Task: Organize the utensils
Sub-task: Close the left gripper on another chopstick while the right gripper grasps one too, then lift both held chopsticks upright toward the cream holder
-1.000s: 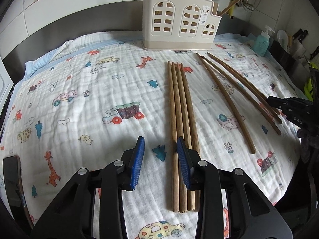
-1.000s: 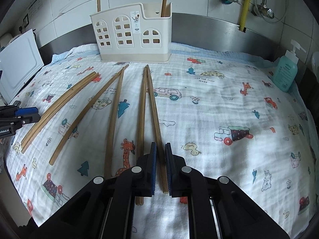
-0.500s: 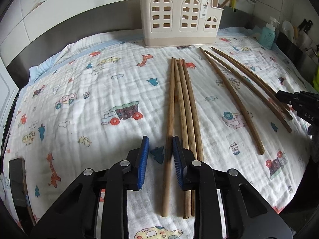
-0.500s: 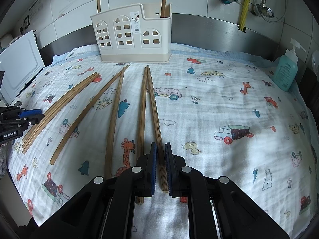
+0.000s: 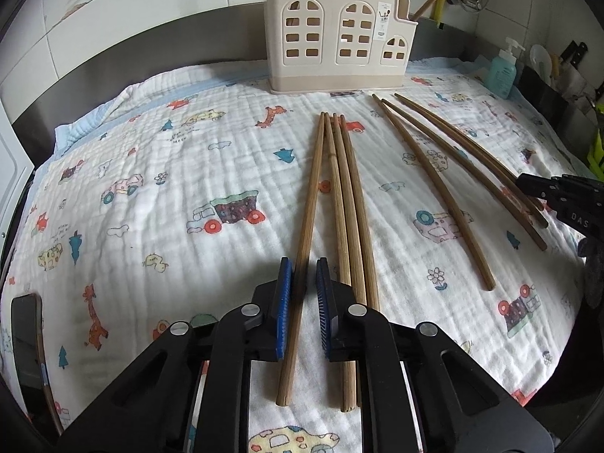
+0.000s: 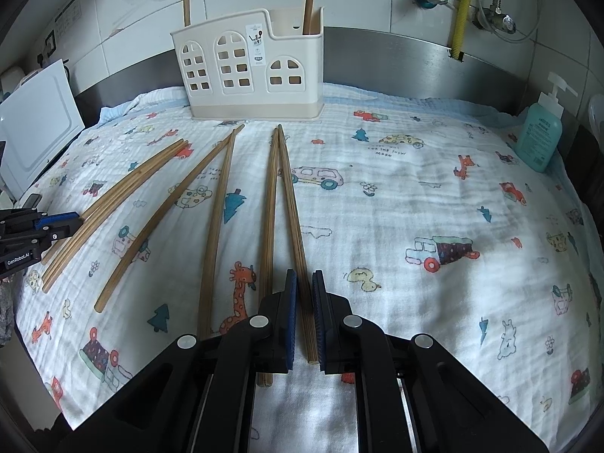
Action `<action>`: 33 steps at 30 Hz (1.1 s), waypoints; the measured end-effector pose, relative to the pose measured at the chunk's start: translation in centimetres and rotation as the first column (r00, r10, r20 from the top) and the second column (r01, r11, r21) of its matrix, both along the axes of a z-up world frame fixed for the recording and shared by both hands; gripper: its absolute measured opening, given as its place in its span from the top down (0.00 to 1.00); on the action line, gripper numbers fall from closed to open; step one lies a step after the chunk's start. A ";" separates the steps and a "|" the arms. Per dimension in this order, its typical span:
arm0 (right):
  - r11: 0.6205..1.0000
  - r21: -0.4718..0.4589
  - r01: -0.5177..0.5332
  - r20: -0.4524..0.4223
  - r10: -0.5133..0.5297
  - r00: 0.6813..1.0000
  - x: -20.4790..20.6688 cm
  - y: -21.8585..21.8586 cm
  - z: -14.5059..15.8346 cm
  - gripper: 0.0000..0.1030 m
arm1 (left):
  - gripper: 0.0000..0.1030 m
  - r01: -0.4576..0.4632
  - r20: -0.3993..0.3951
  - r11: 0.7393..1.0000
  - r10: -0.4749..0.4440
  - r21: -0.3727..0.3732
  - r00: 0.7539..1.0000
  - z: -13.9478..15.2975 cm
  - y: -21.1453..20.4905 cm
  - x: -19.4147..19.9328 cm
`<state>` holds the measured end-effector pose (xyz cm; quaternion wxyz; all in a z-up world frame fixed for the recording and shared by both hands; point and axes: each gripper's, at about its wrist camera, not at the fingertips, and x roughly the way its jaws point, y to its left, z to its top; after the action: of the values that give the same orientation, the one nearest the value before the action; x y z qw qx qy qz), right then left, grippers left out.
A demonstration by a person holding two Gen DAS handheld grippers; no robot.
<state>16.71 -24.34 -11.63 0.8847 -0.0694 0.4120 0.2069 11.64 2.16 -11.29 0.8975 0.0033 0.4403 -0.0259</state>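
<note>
Wooden chopsticks [image 5: 341,204] lie on the cloth-covered worktop [image 5: 151,173] before the holder [image 5: 336,37]. Left gripper [image 5: 302,302] jaws have just been closing onto one; right gripper [image 6: 305,313] jaws clamp another, presumably for lifting holderward.

Left claw [image 5: 304,302], right claw [image 6: 305,311]: black frames, blue ribbed pads, silver screws.
</note>
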 end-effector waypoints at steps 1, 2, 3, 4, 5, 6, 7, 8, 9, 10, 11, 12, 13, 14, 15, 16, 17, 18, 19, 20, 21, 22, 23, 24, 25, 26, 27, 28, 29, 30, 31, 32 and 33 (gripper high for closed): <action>1.000 0.001 0.002 0.000 -0.002 1.000 0.0 0.0 0.0 0.93 | 0.93 -0.005 0.000 1.000 0.005 -0.008 1.000 0.1 0.1 0.0; 1.000 0.003 0.004 0.002 -0.004 1.000 0.0 0.0 0.1 0.93 | 0.94 -0.006 0.002 1.000 0.006 -0.019 1.000 0.2 0.2 0.0; 1.000 0.007 0.006 0.007 -0.006 1.000 -0.1 0.0 0.3 0.93 | 0.94 -0.004 0.008 1.000 0.005 -0.024 1.000 0.4 0.2 -0.1; 1.000 0.011 0.006 0.013 -0.007 1.000 -0.1 0.0 0.5 0.93 | 0.95 0.001 0.018 1.000 0.000 -0.023 1.000 0.6 0.1 -0.2; 1.000 0.014 0.007 0.021 -0.007 1.000 -0.2 0.0 0.8 0.93 | 0.95 0.006 0.029 1.000 -0.005 -0.019 1.000 0.9 0.0 -0.3; 1.000 0.016 0.007 0.029 -0.007 1.000 -0.3 0.0 1.1 0.94 | 0.95 0.010 0.039 1.000 -0.009 -0.019 0.999 1.3 -0.1 -0.4; 1.000 0.018 0.008 0.040 -0.008 0.999 -0.4 0.0 1.5 0.94 | 0.95 0.011 0.052 1.000 -0.010 -0.022 0.999 1.7 0.0 -0.5; 1.000 0.021 0.009 0.050 -0.010 0.999 -0.5 0.0 1.9 0.94 | 0.95 0.011 0.064 1.000 -0.009 -0.025 0.998 2.1 0.1 -0.5; 1.000 0.024 0.008 0.061 -0.010 0.998 -0.6 0.0 2.3 0.94 | 0.95 0.011 0.078 0.999 -0.009 -0.030 0.997 2.6 0.2 -0.6; 1.000 0.027 0.008 0.074 -0.010 0.997 -0.8 0.0 2.9 0.94 | 0.95 0.011 0.091 0.999 -0.008 -0.034 0.996 3.0 0.3 -0.7; 1.000 0.030 0.007 0.088 -0.009 0.996 -0.9 0.0 3.4 0.94 | 0.95 0.010 0.104 0.999 -0.006 -0.036 0.995 3.5 0.5 -0.8; 0.999 0.032 0.006 0.099 -0.009 0.995 -1.0 -0.1 3.9 0.94 | 0.95 0.009 0.116 0.999 -0.004 -0.042 0.993 3.9 0.6 -0.9; 0.999 0.038 0.006 0.114 -0.010 0.993 -1.1 -0.1 4.6 0.94 | 0.95 0.008 0.127 0.999 -0.001 -0.050 0.992 4.3 0.8 -0.9; 0.999 0.044 0.005 0.130 -0.011 0.991 -1.2 -0.1 5.3 0.94 | 0.95 0.008 0.138 0.998 0.000 -0.057 0.990 4.7 1.0 -0.8; 0.999 0.050 0.003 0.144 -0.010 0.990 -1.3 -0.1 5.9 0.94 | 0.95 0.009 0.147 0.998 0.000 -0.064 0.989 5.1 1.1 -0.8; 0.998 0.058 0.002 0.162 -0.011 0.987 -1.4 0.0 6.6 0.94 | 0.95 0.009 0.157 0.997 0.003 -0.072 0.988 5.5 1.3 -0.8; 0.998 0.067 0.000 0.177 -0.011 0.984 -1.4 0.0 7.3 0.94 | 0.95 0.012 0.168 0.996 0.002 -0.085 0.986 5.9 1.5 -0.7; 0.997 0.076 -0.006 0.188 -0.008 0.982 -1.4 0.1 8.0 0.94 | 0.95 0.014 0.179 0.995 0.003 -0.095 0.984 6.4 1.6 -0.7; 0.996 0.085 -0.009 0.200 -0.009 0.980 -1.3 0.2 8.7 0.94 | 0.95 0.014 0.194 0.995 0.006 -0.101 0.981 6.9 1.6 -0.7; 0.996 0.092 -0.013 0.213 -0.007 0.977 -1.2 0.4 9.3 0.94 | 0.95 0.019 0.209 0.995 0.003 -0.100 0.978 7.4 1.7 -0.5; 0.995 0.095 -0.020 0.223 -0.002 0.975 -1.0 0.6 10.0 0.94 | 0.95 0.018 0.224 0.995 0.005 -0.096 0.974 8.0 1.7 -0.3; 0.995 0.099 -0.022 0.234 -0.002 0.972 -0.9 0.7 10.6 0.94 | 0.95 0.020 0.237 0.994 0.005 -0.103 0.972 8.4 1.8 -0.1; 0.994 0.105 -0.026 0.243 0.000 0.970 -0.8 0.8 11.3 0.94 | 0.95 0.030 0.245 0.993 -0.001 -0.114 0.969 8.8 1.9 0.1; 0.994 0.108 -0.032 0.249 0.004 0.968 -0.6 0.9 11.9 0.94 | 0.95 0.033 0.253 0.993 -0.003 -0.113 0.967 9.2 1.9 0.3; 0.993 0.110 -0.035 0.255 0.005 0.967 -0.4 1.1 12.4 0.94 | 0.95 0.037 0.260 0.994 -0.008 -0.106 0.966 9.5 1.8 0.5; 0.993 0.110 -0.038 0.262 0.008 0.965 -0.2 1.3 12.9 0.94 | 0.95 0.040 0.265 0.994 -0.012 -0.101 0.964 9.8 1.8 0.6; 0.993 0.109 -0.042 0.268 0.011 0.963 0.0 1.5 13.5 0.94 | 0.95 0.042 0.268 0.994 -0.014 -0.100 0.963 10.1 1.9 0.8; 0.993 0.109 -0.045 0.274 0.014 0.962 0.2 1.7 14.1 0.94 | 0.95 0.047 0.271 0.994 -0.017 -0.102 0.963 10.3 2.0 1.1; 0.993 0.110 -0.052 0.276 0.019 0.961 0.5 1.8 14.7 0.94 | 0.95 0.050 0.275 0.993 -0.019 -0.104 0.961 10.7 2.1 1.3; 0.992 0.114 -0.058 0.279 0.024 0.960 0.8 2.0 15.3 0.94 | 0.95 0.051 0.279 0.993 -0.020 -0.105 0.960 11.0 2.2 1.5; 0.991 0.117 -0.065 0.283 0.029 0.959 1.0 2.1 16.0 0.94 | 0.95 0.054 0.283 0.993 -0.022 -0.106 0.959 11.4 2.3 1.8; 0.991 0.114 -0.070 0.289 0.034 0.957 1.3 2.3 16.8 0.94 | 0.95 0.058 0.287 0.993 -0.025 -0.106 0.958 11.8 2.4 2.1; 0.991 0.114 -0.076 0.294 0.040 0.955 1.6 2.4 17.5 0.94 | 0.95 0.061 0.292 0.993 -0.028 -0.103 0.956 12.2 2.4 2.4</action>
<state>18.32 -21.90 5.87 0.9318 -0.0563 0.2614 0.2454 14.02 4.56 0.86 0.9502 -0.0330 0.3018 -0.0699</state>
